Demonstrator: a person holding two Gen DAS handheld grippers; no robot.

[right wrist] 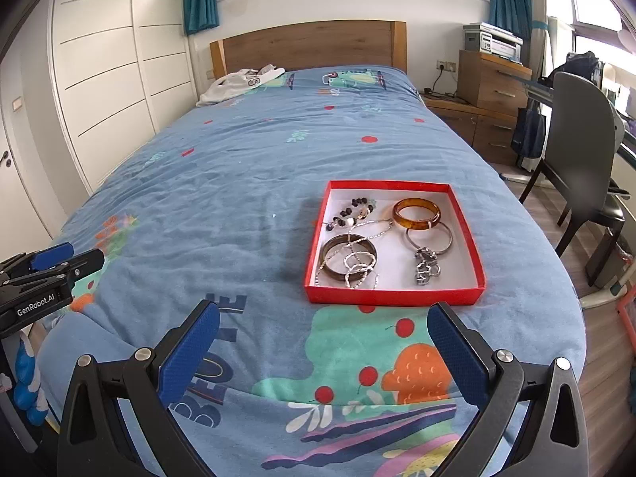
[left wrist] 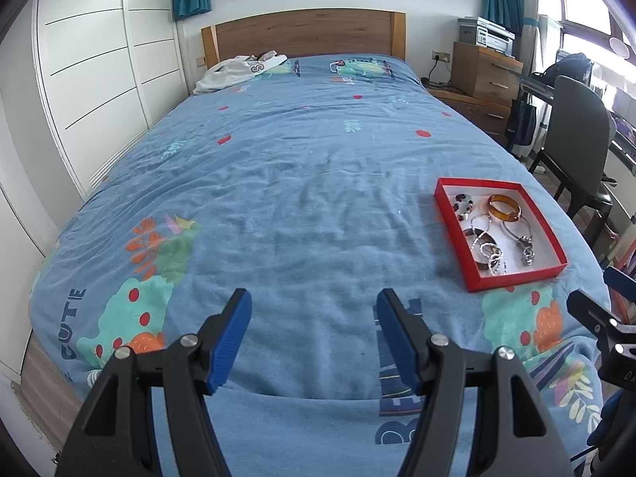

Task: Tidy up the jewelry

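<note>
From the left wrist view, the left gripper [left wrist: 314, 310] hangs over the near end of a bed covered with a blue printed bedspread [left wrist: 278, 183], its 2 blue-padded fingers [left wrist: 232, 342] spread wide with only bedspread showing between them. The red tray [left wrist: 512, 278] of jewelry lies on the bedspread ahead and well to the right of this gripper, clear of its fingers. In the tray an amber bangle [left wrist: 504, 207] sits toward the far side, a beaded piece [left wrist: 463, 202] occupies the far-left corner, a dark bangle [left wrist: 483, 250] lies near the front with silver chains [left wrist: 493, 256] draped across it, and a thin silver hoop with a metal charm [left wrist: 525, 252] lies on the right. The black frame of the right gripper [left wrist: 596, 318] juts in at the right edge. From the right wrist view, the right gripper [right wrist: 322, 330] also stands wide open and holds nothing. The red tray [right wrist: 391, 296] lies straight ahead, just beyond the fingertips and slightly right of centre, apart from both pads. The amber bangle [right wrist: 416, 214] rests at the far right, touching the silver hoop [right wrist: 428, 238]; the dark bangle [right wrist: 348, 256] lies front-left. The left gripper [right wrist: 67, 262] shows at the left edge.
</note>
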